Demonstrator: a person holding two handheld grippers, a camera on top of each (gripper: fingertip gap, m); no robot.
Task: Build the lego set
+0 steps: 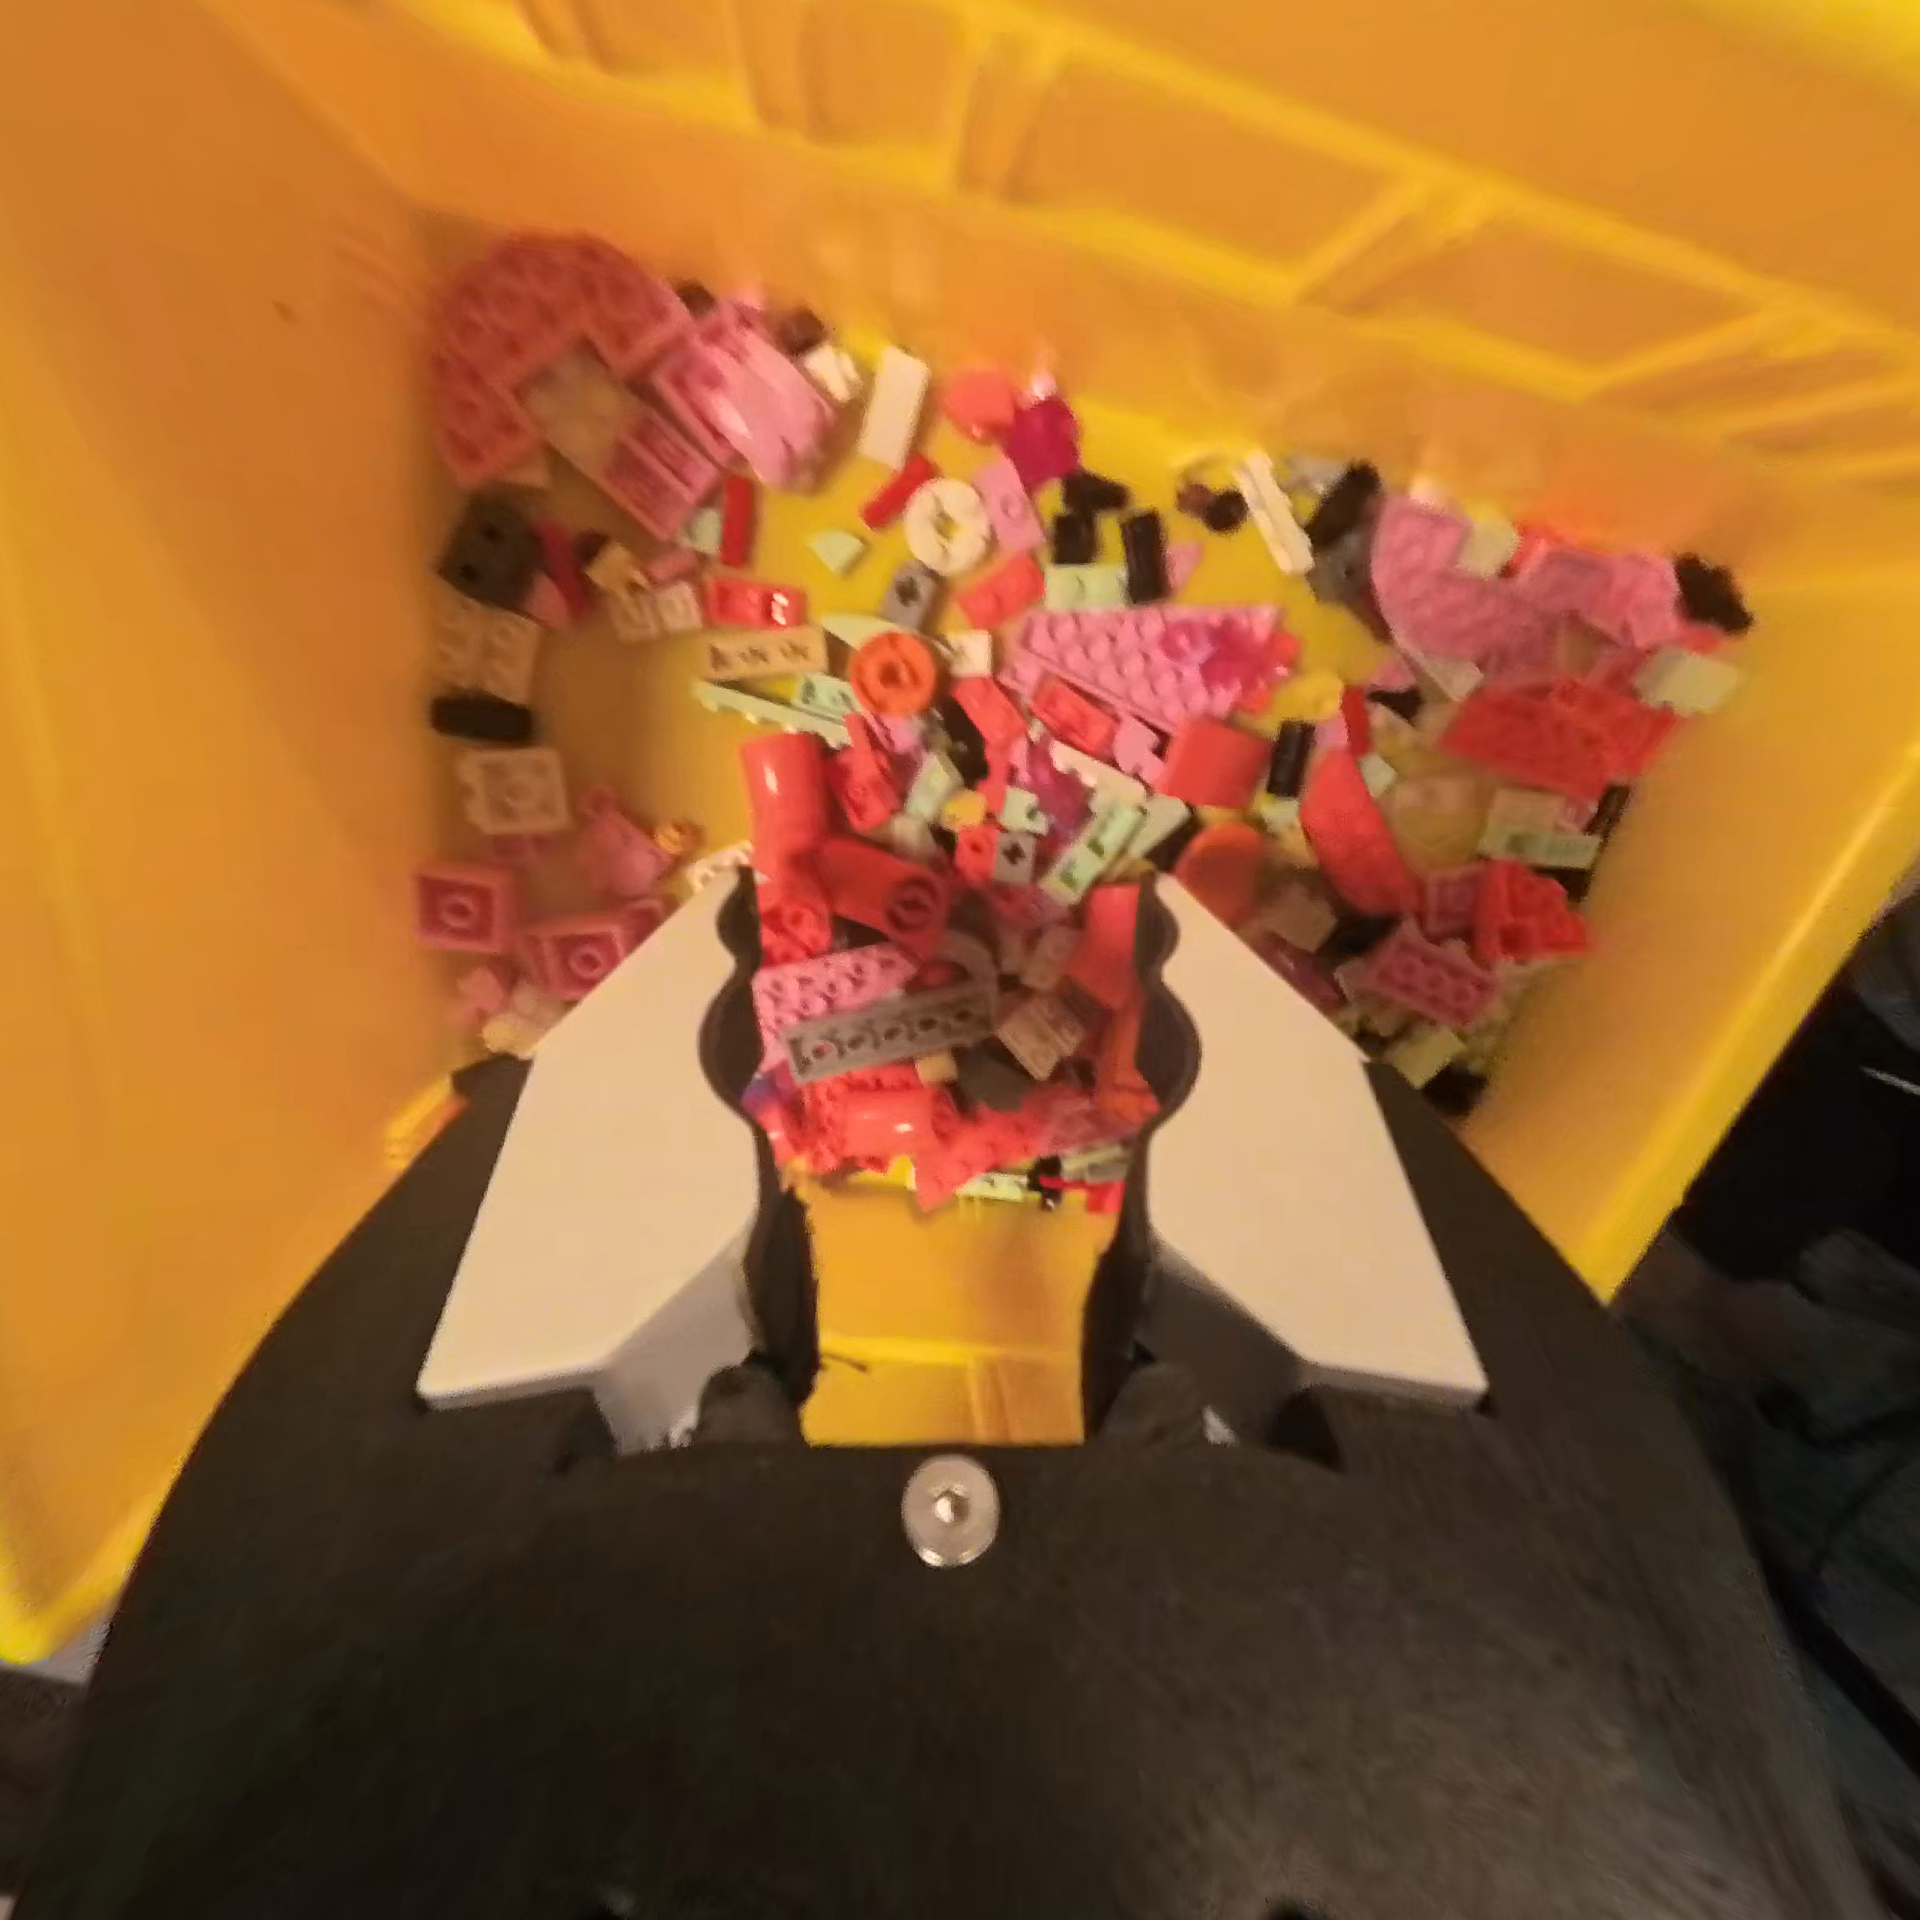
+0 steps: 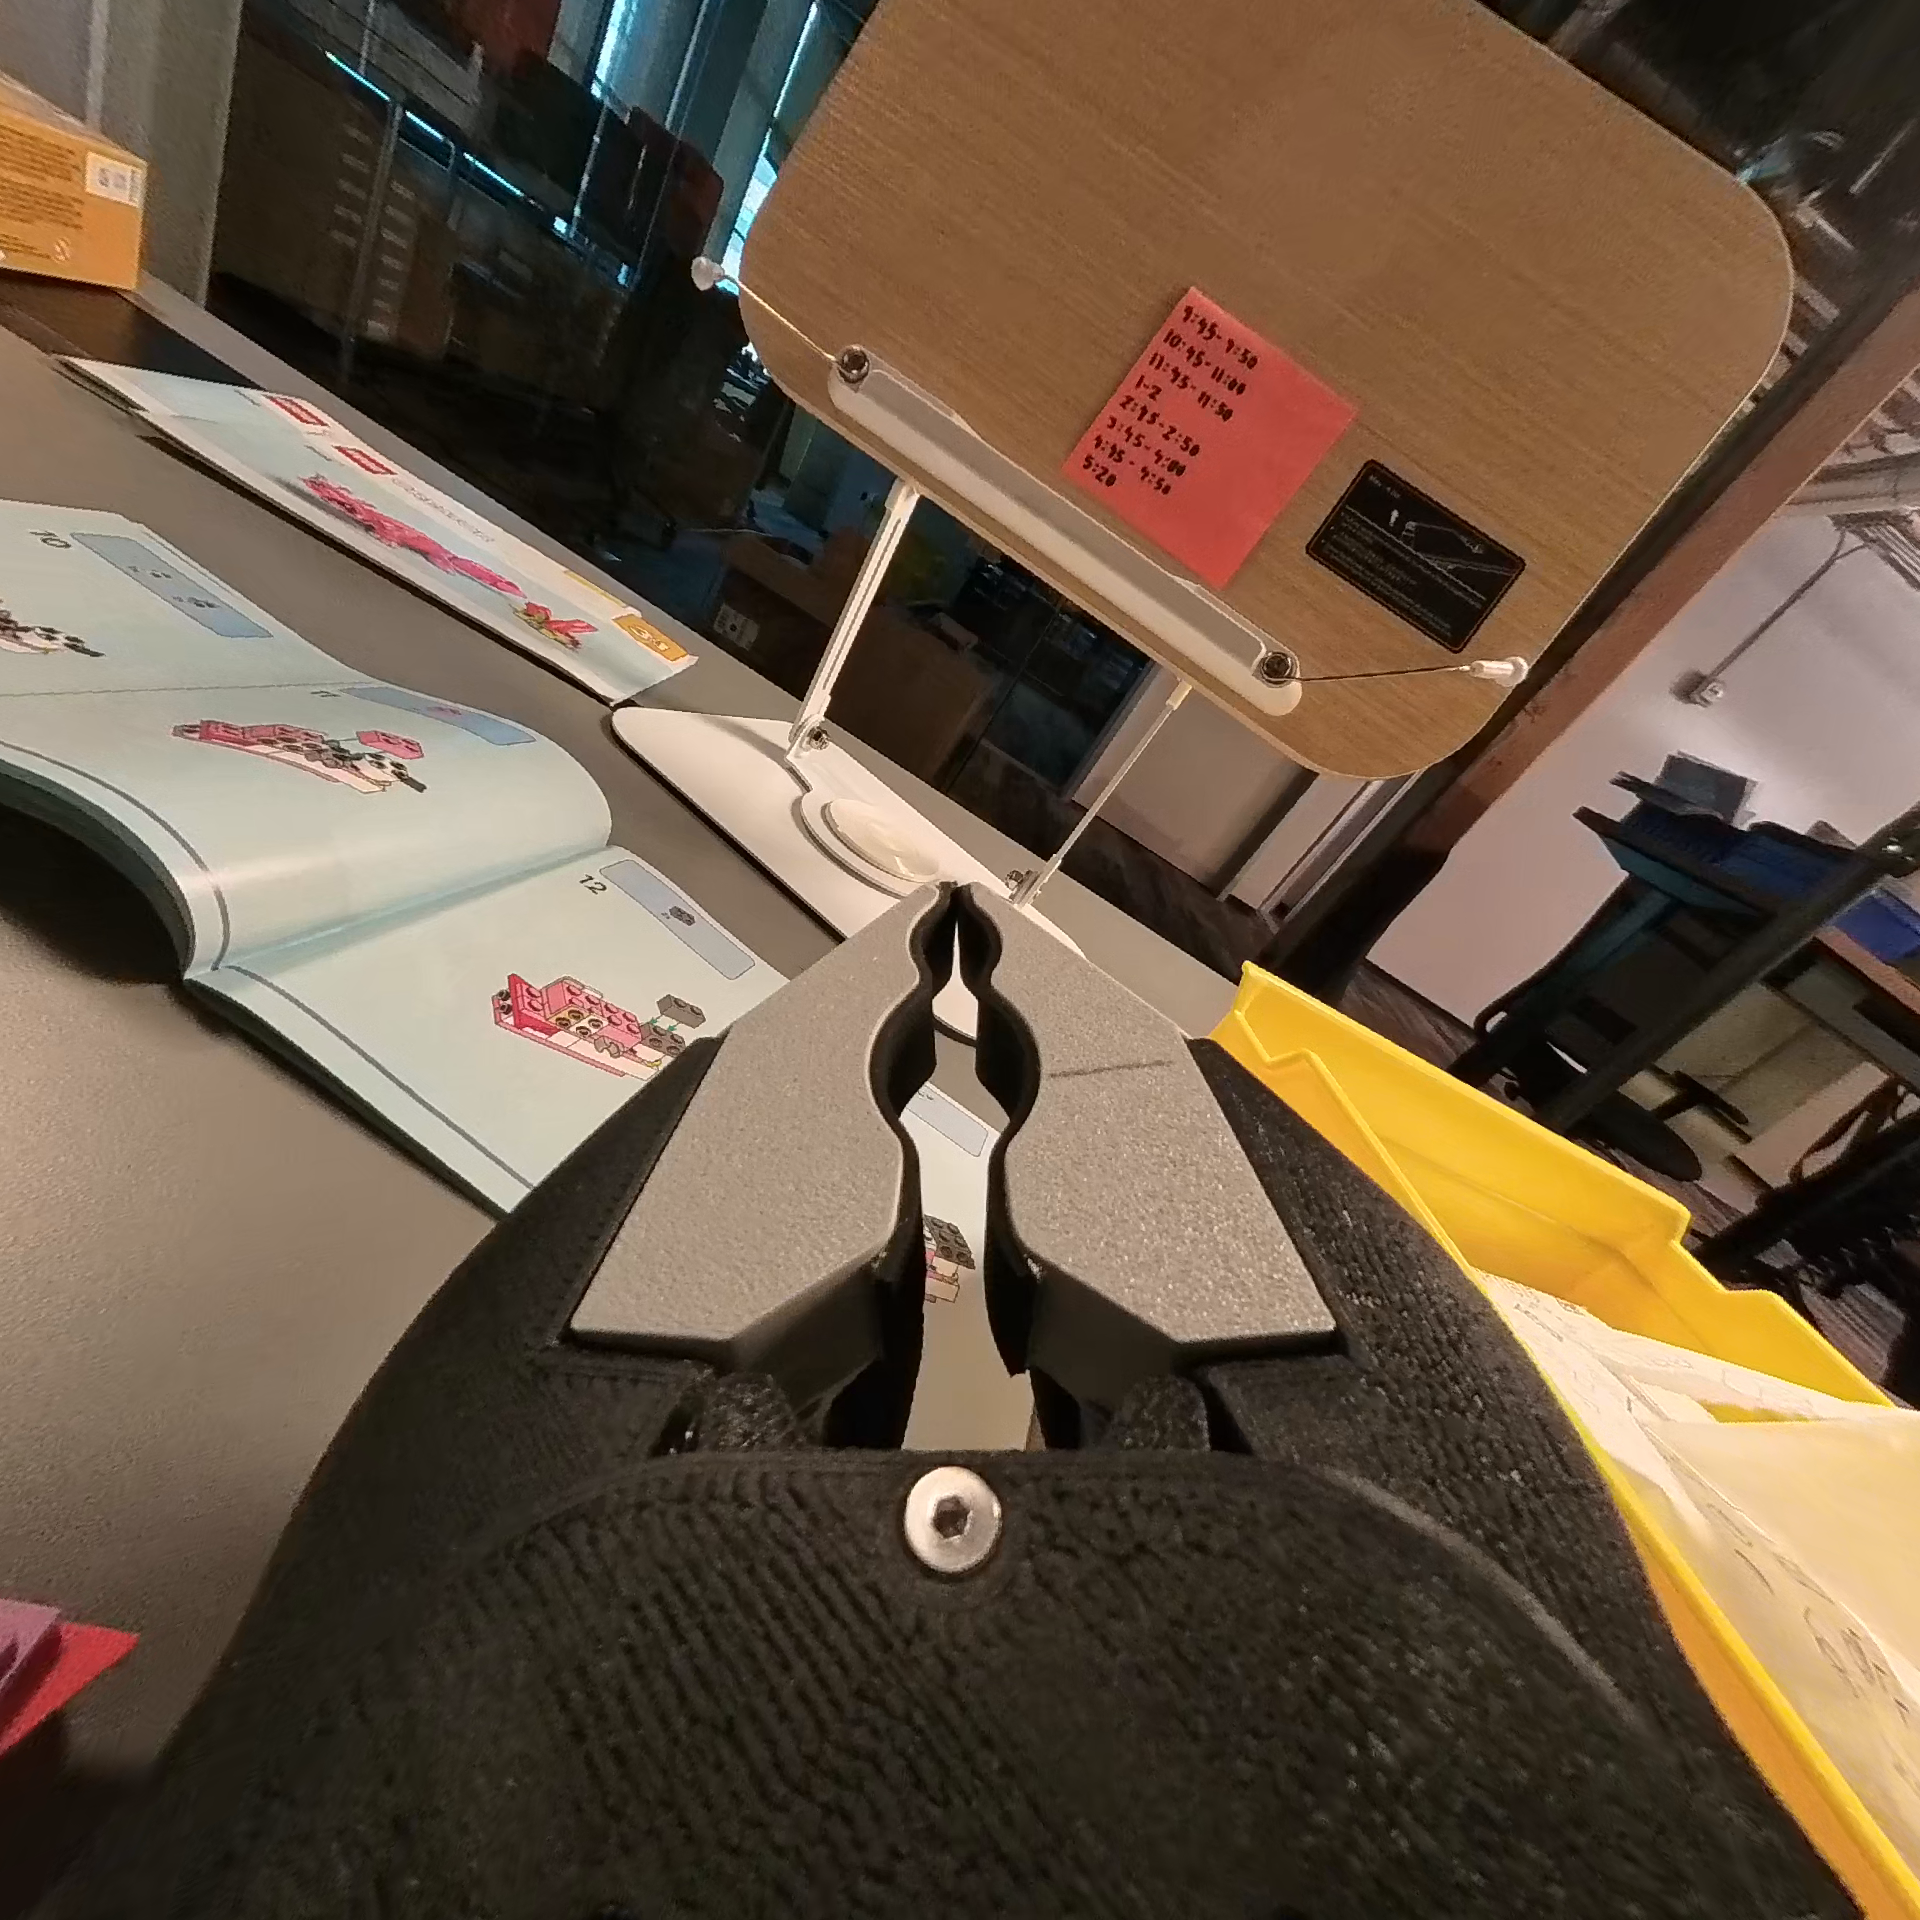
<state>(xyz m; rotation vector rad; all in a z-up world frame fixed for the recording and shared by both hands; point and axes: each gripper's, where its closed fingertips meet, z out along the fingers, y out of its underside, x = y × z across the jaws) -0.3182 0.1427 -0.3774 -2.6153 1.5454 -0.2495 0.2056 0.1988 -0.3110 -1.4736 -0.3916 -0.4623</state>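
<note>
I see my left gripper (image 1: 940, 914) inside the yellow bin (image 1: 208, 727), jaws wide over the heap of pink, red and mint bricks (image 1: 935, 997) on its floor, gripping nothing. My right gripper (image 2: 954, 896) hangs over the desk (image 2: 260, 1299), jaws closed and bare, between the open instruction booklet (image 2: 416, 935) and the bin's rim, the white stand base (image 2: 727, 769) ahead.

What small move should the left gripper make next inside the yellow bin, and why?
Probably lower the left gripper a little, straight down onto the brick pile. Its jaws stand open and grip nothing, with loose red, pink and grey bricks heaped between the fingertips inside the yellow bin. The view is blurred, so choosing a single brick first seems wise.
</note>
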